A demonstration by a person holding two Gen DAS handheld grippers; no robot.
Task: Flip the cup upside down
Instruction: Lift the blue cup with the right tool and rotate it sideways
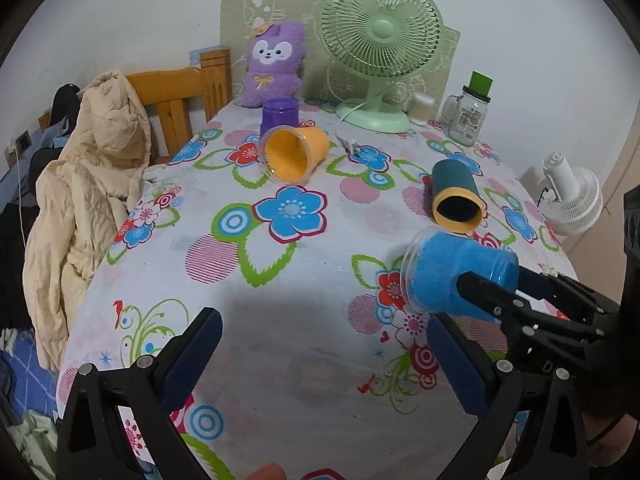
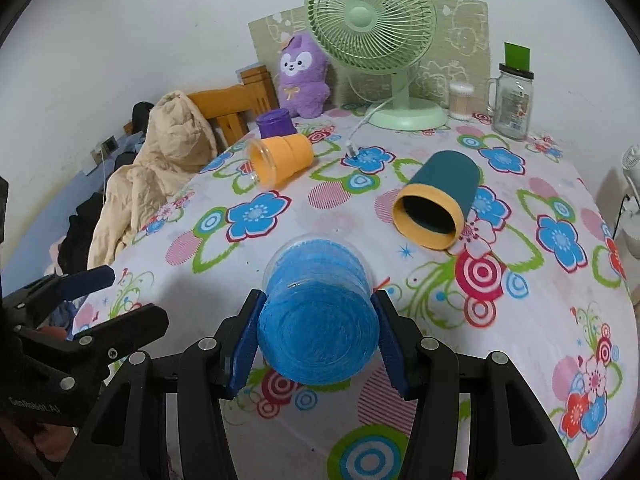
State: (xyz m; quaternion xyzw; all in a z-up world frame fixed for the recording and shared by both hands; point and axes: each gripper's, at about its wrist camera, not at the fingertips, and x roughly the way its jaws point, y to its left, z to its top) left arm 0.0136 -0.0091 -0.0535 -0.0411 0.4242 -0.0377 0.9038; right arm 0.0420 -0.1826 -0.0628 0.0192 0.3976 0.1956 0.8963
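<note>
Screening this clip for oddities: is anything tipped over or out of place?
Yes. The orange cup and the teal cup lie on their sides on the tablecloth. The right gripper holds the blue cup sideways.

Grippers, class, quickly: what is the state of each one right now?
Left gripper: open, holding nothing.
Right gripper: closed on the blue cup, gripped on its sides, the cup lying sideways with its base toward the camera.

- My left gripper: matte black frame, silver screws behind ribbed navy pads.
- My right gripper: identical build; faint white lettering on the left's body.
</note>
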